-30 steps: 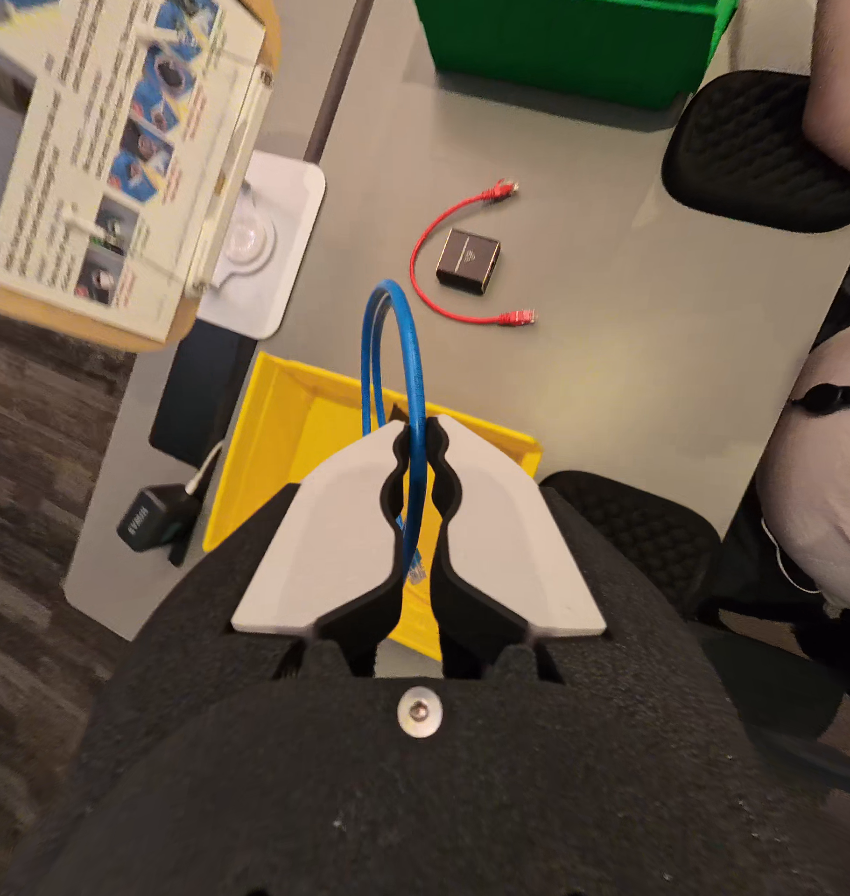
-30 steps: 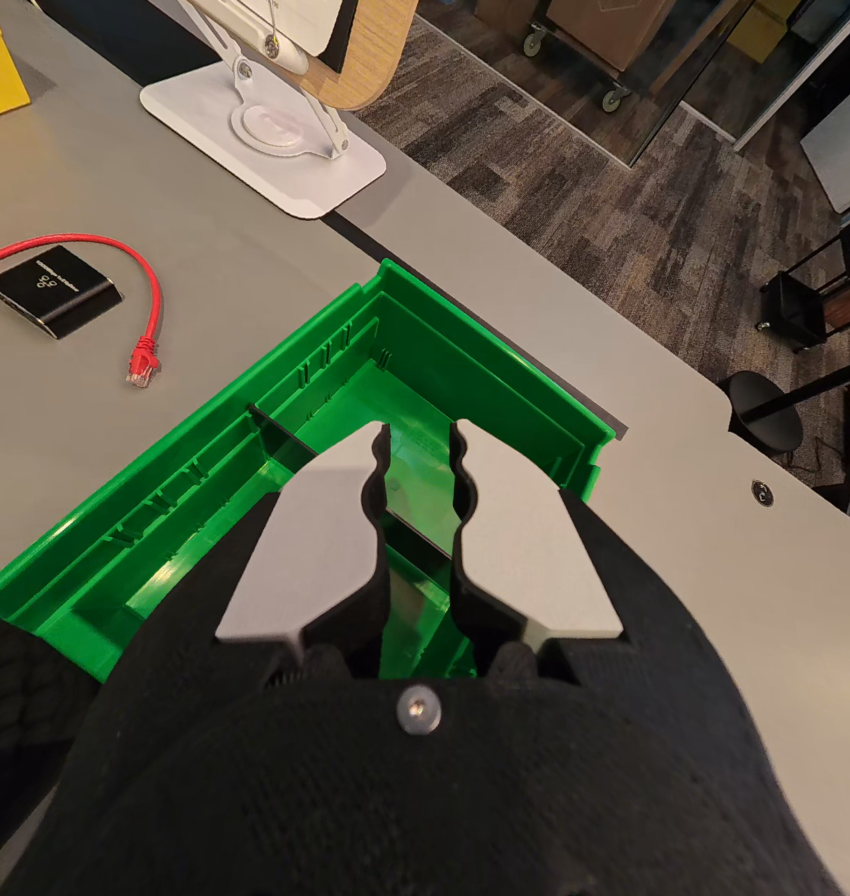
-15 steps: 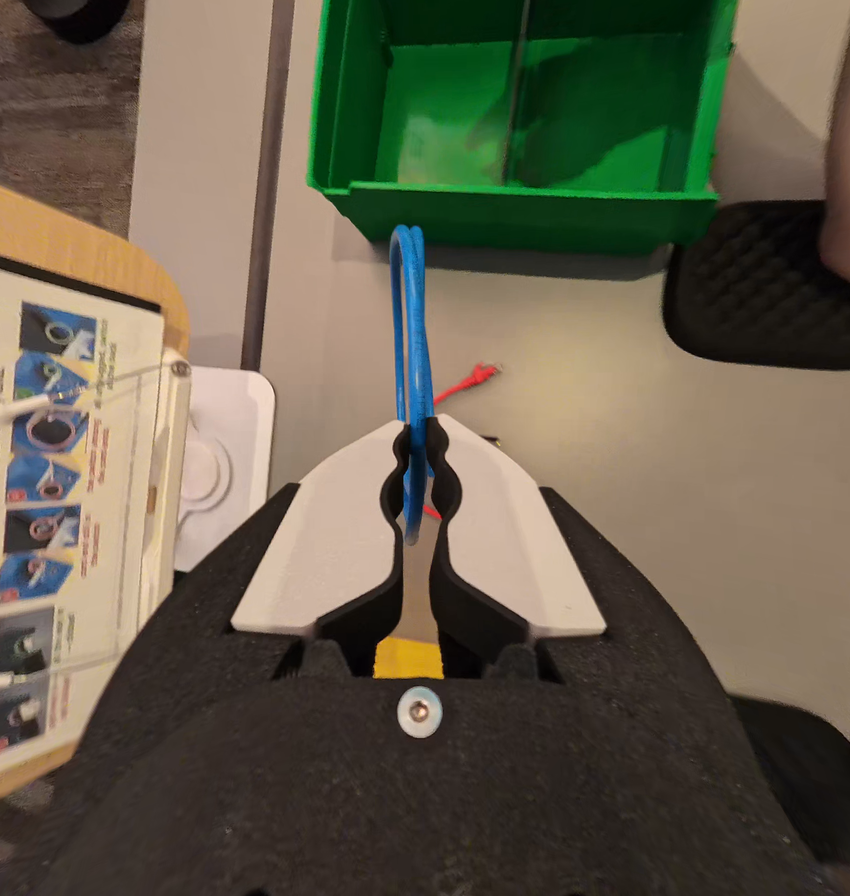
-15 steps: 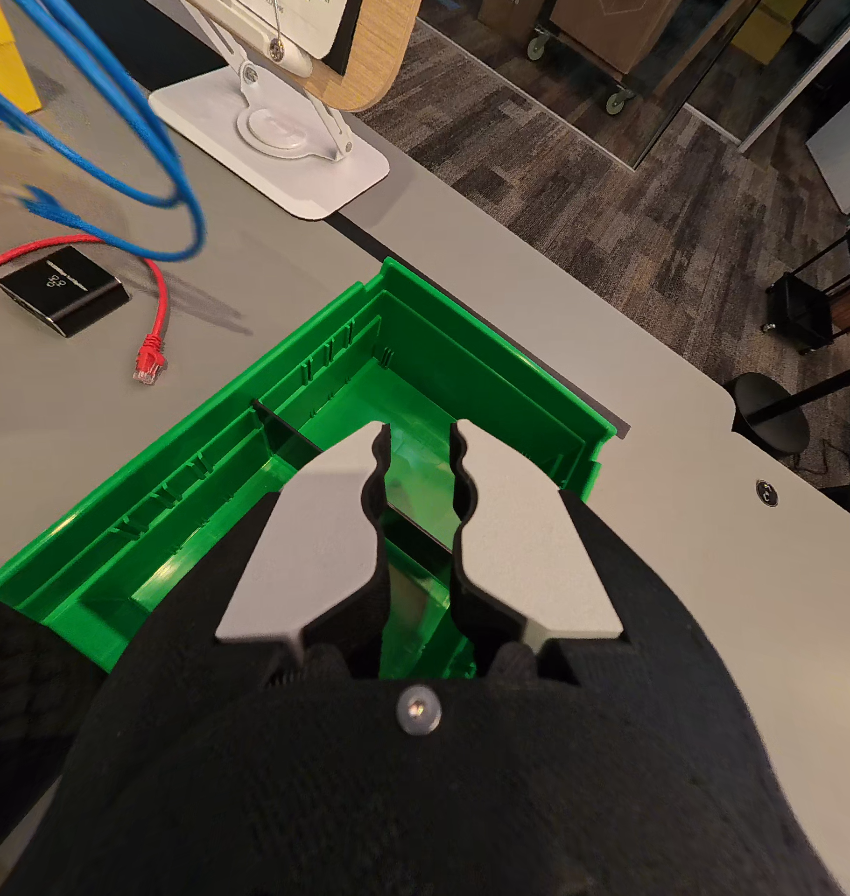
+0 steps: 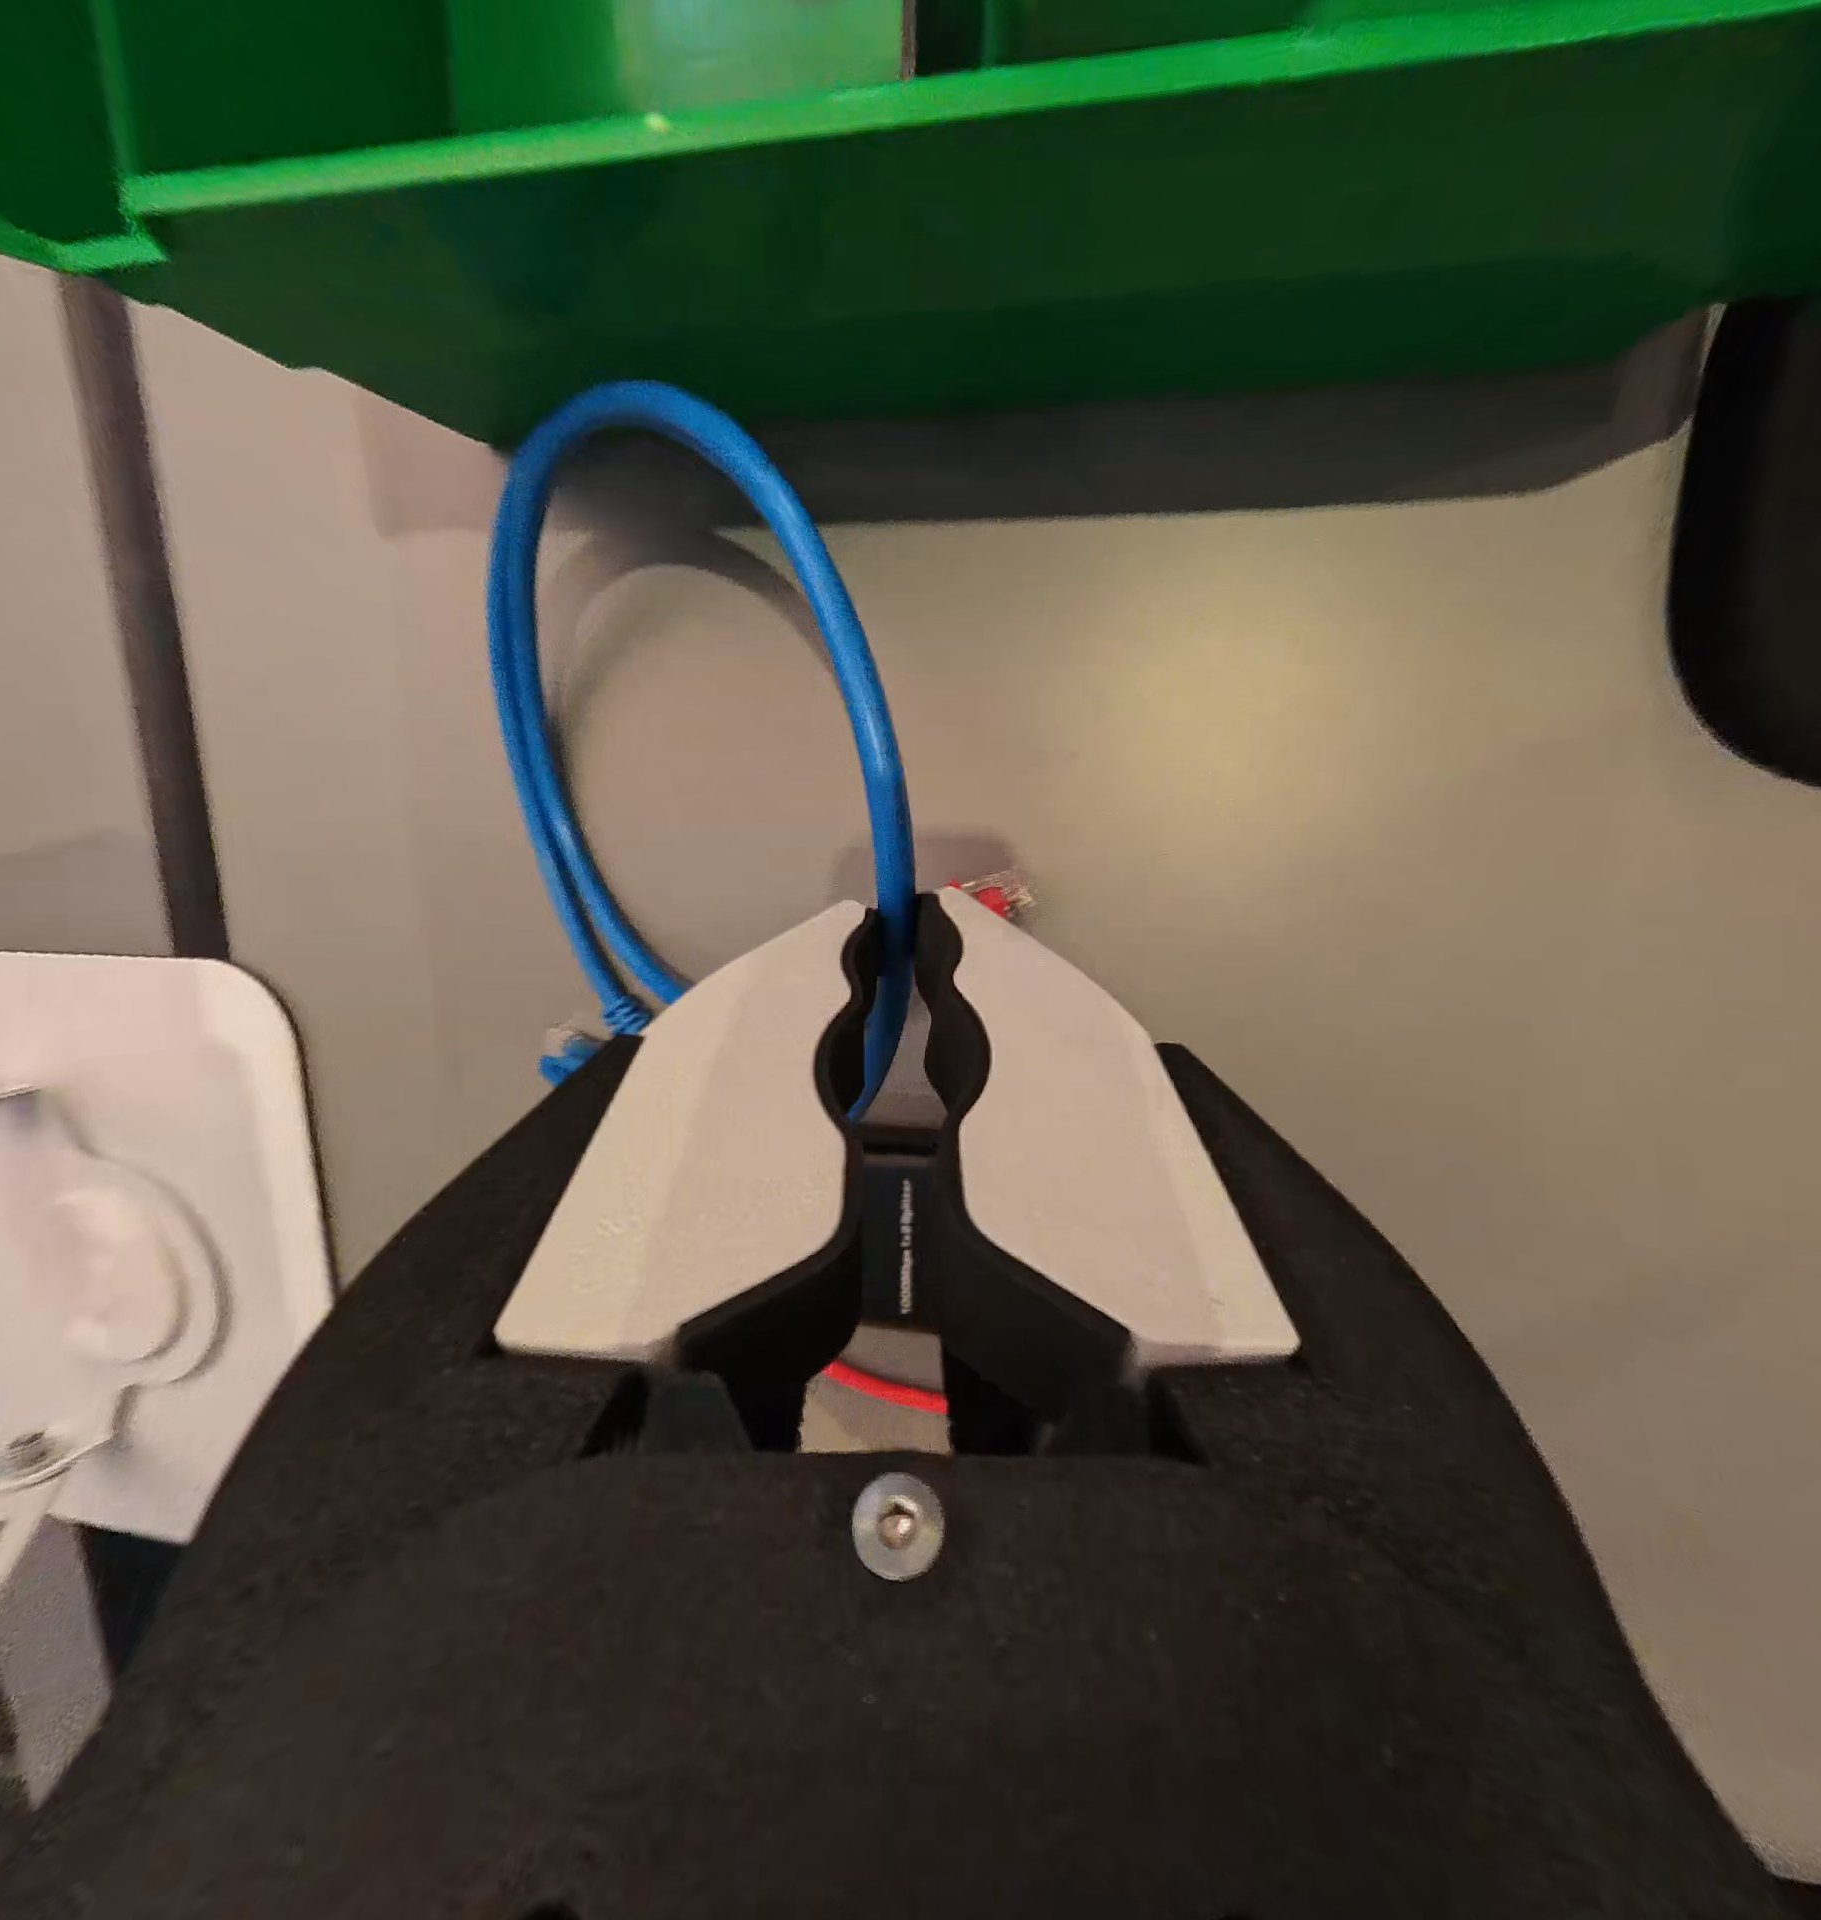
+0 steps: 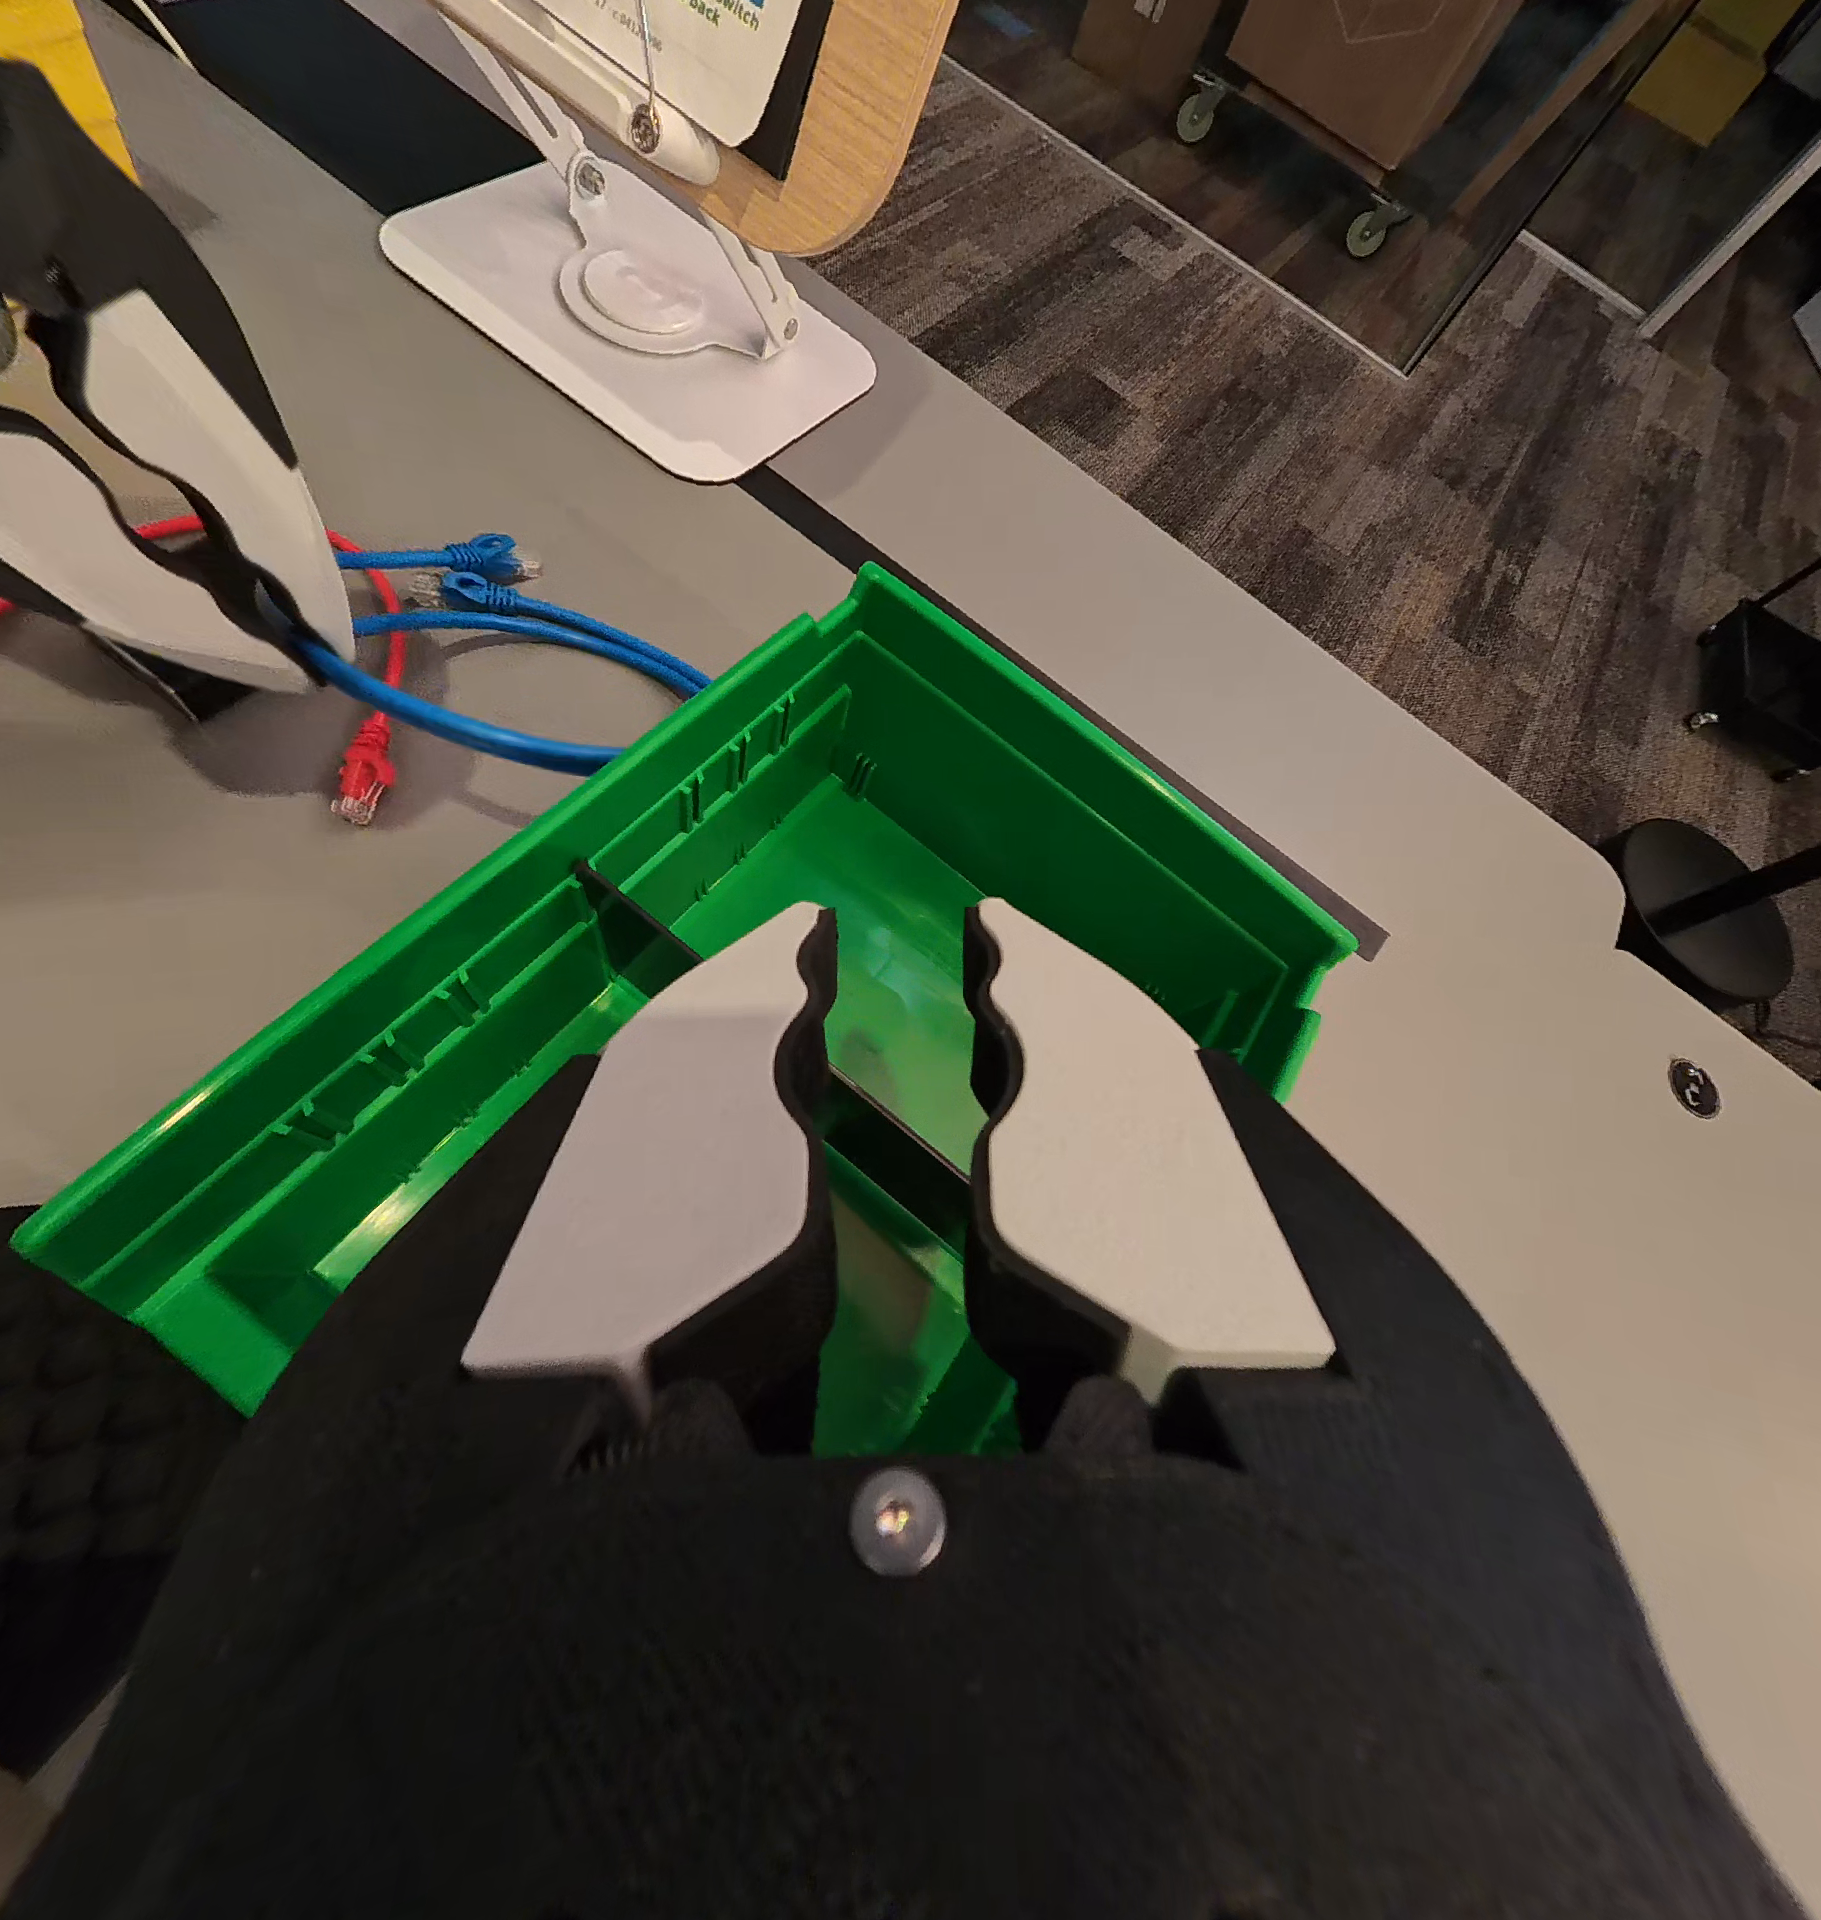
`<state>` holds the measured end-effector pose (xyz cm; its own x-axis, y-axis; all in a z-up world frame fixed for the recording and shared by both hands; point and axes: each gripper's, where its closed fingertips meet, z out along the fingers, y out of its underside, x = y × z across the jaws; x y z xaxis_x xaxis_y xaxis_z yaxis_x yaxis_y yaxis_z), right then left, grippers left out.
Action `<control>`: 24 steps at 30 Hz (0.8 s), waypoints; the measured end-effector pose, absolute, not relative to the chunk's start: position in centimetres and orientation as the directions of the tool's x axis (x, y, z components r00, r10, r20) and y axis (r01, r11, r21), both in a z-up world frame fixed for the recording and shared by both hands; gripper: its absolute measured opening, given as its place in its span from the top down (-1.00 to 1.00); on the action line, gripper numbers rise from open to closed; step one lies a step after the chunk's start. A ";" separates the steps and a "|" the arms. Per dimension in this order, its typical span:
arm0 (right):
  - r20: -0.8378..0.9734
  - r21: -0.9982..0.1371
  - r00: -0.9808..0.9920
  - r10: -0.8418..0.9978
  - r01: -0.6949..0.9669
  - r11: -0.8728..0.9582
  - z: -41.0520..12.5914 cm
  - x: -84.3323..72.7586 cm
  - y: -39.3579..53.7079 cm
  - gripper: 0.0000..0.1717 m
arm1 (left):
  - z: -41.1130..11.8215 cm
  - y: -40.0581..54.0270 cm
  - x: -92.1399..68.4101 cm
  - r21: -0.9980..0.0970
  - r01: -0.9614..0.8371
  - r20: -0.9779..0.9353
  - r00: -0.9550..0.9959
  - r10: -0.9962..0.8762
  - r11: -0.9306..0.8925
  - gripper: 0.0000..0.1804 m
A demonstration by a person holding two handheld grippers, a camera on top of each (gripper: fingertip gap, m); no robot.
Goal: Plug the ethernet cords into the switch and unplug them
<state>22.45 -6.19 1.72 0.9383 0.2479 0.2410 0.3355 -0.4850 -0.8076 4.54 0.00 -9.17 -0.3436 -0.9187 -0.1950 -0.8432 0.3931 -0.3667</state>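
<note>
My left gripper is shut on a blue ethernet cord, pinched at the fingertips. The cord's loop reaches forward to the green bin. The black switch lies on the grey table right under the jaws. A red cord lies by it, with one plug just past the fingertips. In the right wrist view the left gripper is low over the table. There the blue cord rests on the table, both plugs free, beside the red plug. My right gripper is open and empty above the green bin.
A white stand base carrying a wood-edged board stands at the table's far edge; it also shows in the left wrist view. A black chair part is at the right. A dark seam crosses the table. Carpeted floor lies beyond. Tip to tip, the grippers are about 20 cm apart. The plug lies around 6 cm away from my left fingertips. Look for it in the right wrist view too. About 11 cm separates my left fingertips from the black switch.
My left gripper carried the blue cord from above the yellow bin across the table and lowered it over the switch beside the green bin. The right gripper stayed open above the bin.
</note>
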 end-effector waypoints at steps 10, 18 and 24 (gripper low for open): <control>0.243 -0.824 0.939 0.244 0.333 -0.459 2.1 22.6 -6.3 0.72 | -6.2 -1.6 1.9 -0.526 -0.823 0.017 -0.261 -0.965 0.213 0.55; 0.248 -0.969 0.663 0.707 0.181 0.170 12.2 10.4 -8.8 0.58 | 4.9 -6.8 -6.4 -0.881 -0.470 0.125 -0.332 -0.935 0.050 0.48; 0.154 -0.961 0.088 0.984 -0.220 0.170 17.9 1.8 -13.7 0.99 | 10.5 -9.4 -11.5 -0.974 -0.222 0.138 -0.430 -0.892 -0.044 0.95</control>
<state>1.84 -13.69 17.88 0.0884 0.9840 0.1544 -0.2196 0.1705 -0.9606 -11.52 -9.44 10.52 -0.4304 -0.8920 0.1384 -0.2223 -0.0438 -0.9740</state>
